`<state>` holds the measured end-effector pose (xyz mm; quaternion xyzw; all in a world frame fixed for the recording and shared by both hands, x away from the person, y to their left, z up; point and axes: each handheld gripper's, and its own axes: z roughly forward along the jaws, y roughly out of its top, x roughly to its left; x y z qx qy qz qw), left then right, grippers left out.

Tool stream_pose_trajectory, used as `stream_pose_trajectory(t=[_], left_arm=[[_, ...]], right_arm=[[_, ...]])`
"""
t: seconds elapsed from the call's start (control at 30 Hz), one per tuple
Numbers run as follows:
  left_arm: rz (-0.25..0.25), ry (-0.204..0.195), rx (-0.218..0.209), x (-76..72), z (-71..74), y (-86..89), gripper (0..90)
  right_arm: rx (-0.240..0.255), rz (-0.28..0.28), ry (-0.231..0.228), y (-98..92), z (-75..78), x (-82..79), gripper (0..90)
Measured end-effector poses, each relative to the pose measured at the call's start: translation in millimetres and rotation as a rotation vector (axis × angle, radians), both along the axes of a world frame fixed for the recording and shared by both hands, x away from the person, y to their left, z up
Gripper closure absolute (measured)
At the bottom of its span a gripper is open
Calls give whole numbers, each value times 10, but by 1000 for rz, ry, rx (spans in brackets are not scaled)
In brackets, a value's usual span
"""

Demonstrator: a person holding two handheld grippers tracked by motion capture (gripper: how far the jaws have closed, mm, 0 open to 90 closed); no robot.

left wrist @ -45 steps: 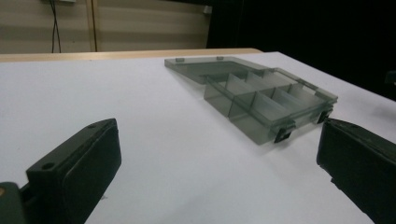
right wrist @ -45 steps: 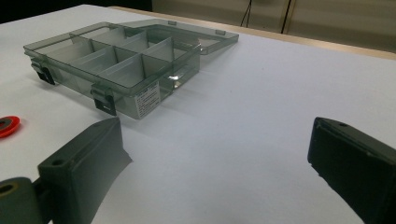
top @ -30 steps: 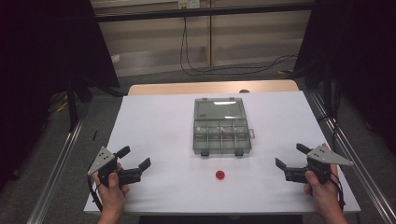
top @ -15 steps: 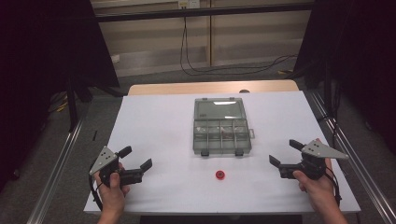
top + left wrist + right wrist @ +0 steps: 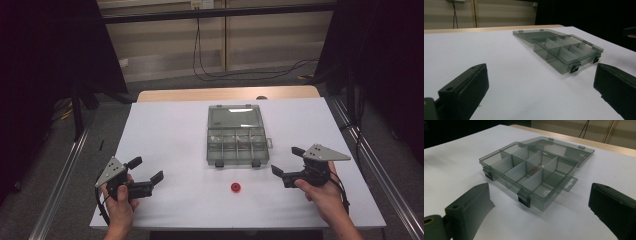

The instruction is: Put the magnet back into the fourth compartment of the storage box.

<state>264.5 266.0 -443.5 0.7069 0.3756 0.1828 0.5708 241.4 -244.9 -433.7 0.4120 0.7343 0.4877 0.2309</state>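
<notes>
A clear grey compartment box (image 5: pixel 237 142) lies open in the middle of the white table (image 5: pixel 170 135), its lid folded flat behind it. It appears again as the box (image 5: pixel 566 51) in the left gripper view and the box (image 5: pixel 534 170) in the right gripper view, with several dividers inside. A small red ring-shaped part (image 5: pixel 236 187) rests on the table in front of the box. My left gripper (image 5: pixel 146 170) stands open at the front left, nothing between its jaws. My right gripper (image 5: pixel 286 161) stands open at the front right, pointing toward the box's front right corner.
The table's wooden far edge (image 5: pixel 225 94) borders a floor with trailing black cables (image 5: pixel 210 65). Metal rails (image 5: pixel 65 170) run along both sides of the table. Dark curtains (image 5: pixel 45 65) close in left and right.
My right gripper has moved left and slightly forward, nearer to the box. My left gripper has barely shifted.
</notes>
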Motion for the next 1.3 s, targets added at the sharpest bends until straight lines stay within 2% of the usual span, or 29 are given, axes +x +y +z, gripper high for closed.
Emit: stream_pose_trajectory(t=[0.33, 0.63, 0.93, 1.17, 1.23, 1.3], left_arm=[[-3, -5, 6, -5, 1, -6, 0], [-6, -6, 15, -1, -2, -26, 0], [0, -12, 17, -6, -1, -15, 0], [4, -14, 15, -15, 1, -2, 0], [5, -16, 20, -15, 0, -5, 0], [3, -19, 24, -14, -1, -10, 0]], right_arm=[[18, 29, 18, 182, -5, 62, 38], [27, 28, 37, 303, -2, 124, 54], [-7, 46, 87, 455, -20, 203, 67], [8, 61, 110, 556, -62, 214, 73], [-11, 74, 115, 593, -75, 209, 74], [-6, 84, 117, 618, -81, 195, 76]])
